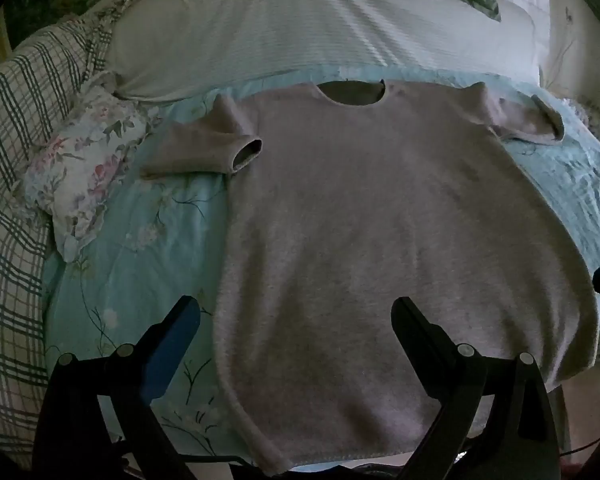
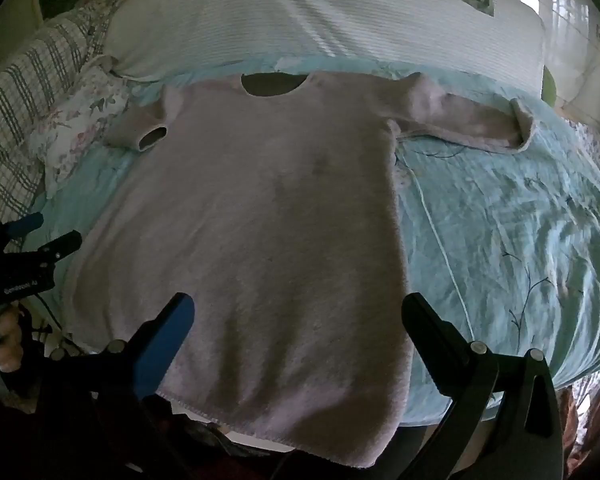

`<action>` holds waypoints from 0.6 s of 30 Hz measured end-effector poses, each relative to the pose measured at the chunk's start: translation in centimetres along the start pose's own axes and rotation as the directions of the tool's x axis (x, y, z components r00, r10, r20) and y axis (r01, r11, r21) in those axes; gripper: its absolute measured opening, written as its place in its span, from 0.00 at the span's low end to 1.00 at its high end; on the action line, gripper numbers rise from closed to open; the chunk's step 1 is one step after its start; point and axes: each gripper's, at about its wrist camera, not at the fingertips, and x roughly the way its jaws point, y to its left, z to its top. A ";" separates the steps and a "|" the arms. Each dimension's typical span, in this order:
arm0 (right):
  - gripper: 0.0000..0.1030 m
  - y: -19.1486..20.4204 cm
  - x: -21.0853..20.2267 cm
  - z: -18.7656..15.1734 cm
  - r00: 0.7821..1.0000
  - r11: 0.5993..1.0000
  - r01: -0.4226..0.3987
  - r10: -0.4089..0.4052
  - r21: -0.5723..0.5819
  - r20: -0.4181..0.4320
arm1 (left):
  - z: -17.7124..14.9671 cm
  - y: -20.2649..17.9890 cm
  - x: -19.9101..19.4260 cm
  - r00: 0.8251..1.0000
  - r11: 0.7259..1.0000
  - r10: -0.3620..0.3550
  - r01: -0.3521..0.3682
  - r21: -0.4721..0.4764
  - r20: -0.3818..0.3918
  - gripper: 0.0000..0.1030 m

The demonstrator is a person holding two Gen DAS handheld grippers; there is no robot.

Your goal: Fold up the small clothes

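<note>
A: What do I have nearest me?

B: On my left wrist view, the left tool stands spread wide with nothing between its fingers, hovering over the sweater's lower left edge at six o'clock. My right tool is just as wide and empty, above the hem near the lower right corner. I also see the left tool at nine o'clock in the right view, with the hand gripping its handle.

A: And the garment?

B: The pale grey sweater lies flat on the bed, front up, its hem hanging slightly past the near edge. It rests on a light blue floral sheet.

A: Sleeves?

B: The left sleeve is doubled back toward the body at ten o'clock, cuff open. The right sleeve stretches out to two o'clock, cuff turned up.

A: Farther out?

B: The neckline at twelve o'clock, then a white ribbed blanket. A floral pillow and plaid bedding sit at nine o'clock.
</note>
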 end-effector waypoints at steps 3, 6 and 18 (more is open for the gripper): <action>1.00 -0.3 0.0 0.4 1.000 1.000 -0.007 0.007 0.009 0.005 | 0.1 -0.4 0.3 1.000 1.000 0.000 0.000 -0.004 0.005 0.94; 1.00 -0.3 0.1 0.6 1.000 1.000 -0.009 0.009 0.009 0.008 | 0.5 -0.7 0.7 1.000 1.000 0.004 -0.004 -0.005 0.000 0.94; 1.00 -0.6 0.6 1.2 1.000 1.000 -0.020 0.020 0.018 0.001 | 0.9 0.0 1.6 1.000 1.000 -0.006 0.006 0.002 0.004 0.94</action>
